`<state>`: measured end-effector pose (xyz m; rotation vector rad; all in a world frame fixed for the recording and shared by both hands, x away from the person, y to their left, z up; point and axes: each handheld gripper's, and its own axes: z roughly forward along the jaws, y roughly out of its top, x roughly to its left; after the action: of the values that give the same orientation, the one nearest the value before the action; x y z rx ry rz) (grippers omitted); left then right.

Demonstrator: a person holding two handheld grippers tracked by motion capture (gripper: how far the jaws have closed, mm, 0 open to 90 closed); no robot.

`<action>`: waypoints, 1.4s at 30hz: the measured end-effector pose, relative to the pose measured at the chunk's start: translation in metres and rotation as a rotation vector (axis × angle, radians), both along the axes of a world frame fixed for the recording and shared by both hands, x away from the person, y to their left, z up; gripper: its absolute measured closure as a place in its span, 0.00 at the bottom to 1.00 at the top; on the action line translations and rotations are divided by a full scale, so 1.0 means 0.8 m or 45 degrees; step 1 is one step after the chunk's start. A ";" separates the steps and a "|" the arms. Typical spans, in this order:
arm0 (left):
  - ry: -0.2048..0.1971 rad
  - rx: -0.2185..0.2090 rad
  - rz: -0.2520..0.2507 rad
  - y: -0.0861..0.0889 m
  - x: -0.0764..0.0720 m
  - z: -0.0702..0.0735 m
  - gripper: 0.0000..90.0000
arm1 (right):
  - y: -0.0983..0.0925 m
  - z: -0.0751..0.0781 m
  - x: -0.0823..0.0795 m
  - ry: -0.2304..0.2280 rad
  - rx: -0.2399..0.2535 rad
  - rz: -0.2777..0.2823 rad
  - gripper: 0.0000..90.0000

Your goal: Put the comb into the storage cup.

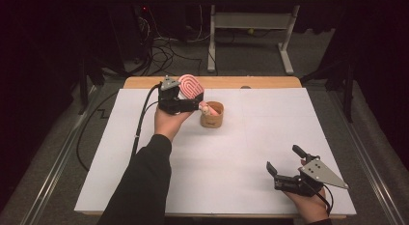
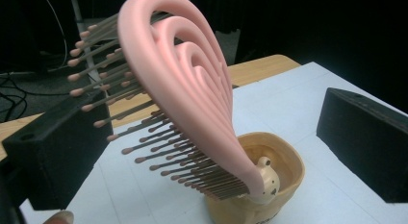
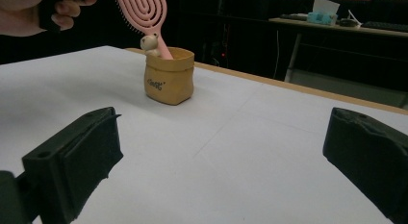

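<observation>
One pink plastic hairbrush with looped ribs and brown-tipped bristles (image 2: pixel 187 89) stands handle-down in one small tan pot shaped like a paper sack (image 3: pixel 169 77), at the far middle of the white-covered surface (image 1: pixel 231 157). The hairbrush's long axis runs steeply up from the pot and leans toward the left and far side, so that the broad oval head is uppermost and the narrow handle end sits inside the pot's rim. In the left gripper view the bristles point away to the left. One small cream bear figure (image 2: pixel 267 180) sits at the pot's rim, touching the handle.

The left hand-held gripper (image 1: pixel 193 105) is just left of the pot; its jaws are spread wide, one on each side of the hairbrush head, and neither pad presses on it.

The right hand-held gripper (image 1: pixel 284 160) rests at the near right of the surface, well apart from the pot, with its jaws spread and nothing between them.
</observation>
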<state>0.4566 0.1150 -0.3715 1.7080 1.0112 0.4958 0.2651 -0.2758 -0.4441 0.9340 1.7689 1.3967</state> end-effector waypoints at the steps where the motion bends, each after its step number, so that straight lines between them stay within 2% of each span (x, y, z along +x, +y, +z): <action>1: 0.000 0.000 0.001 0.001 0.000 0.000 0.00 | 0.000 0.000 0.000 0.000 -0.001 0.000 0.00; 17: 0.014 -0.014 -0.021 0.015 -0.010 -0.008 0.00 | 0.002 -0.001 0.000 0.004 -0.012 0.002 0.00; 24: -0.002 -0.045 -0.034 0.021 -0.018 -0.010 0.00 | 0.003 -0.002 0.000 0.006 -0.014 0.000 0.00; 29: -0.015 -0.042 -0.032 0.026 -0.027 -0.013 0.00 | 0.003 -0.001 0.000 0.004 -0.019 0.001 0.00; 35: -0.018 -0.039 -0.051 0.033 -0.041 -0.025 0.00 | 0.003 -0.002 0.000 0.004 -0.022 0.003 0.00; 42: 0.016 -0.058 -0.072 0.040 -0.056 -0.051 0.00 | 0.006 -0.002 0.000 0.007 -0.030 0.007 0.00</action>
<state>0.4120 0.1471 -0.4120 1.6966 0.9732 0.4231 0.2650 -0.2713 -0.4458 0.9222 1.7892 1.3749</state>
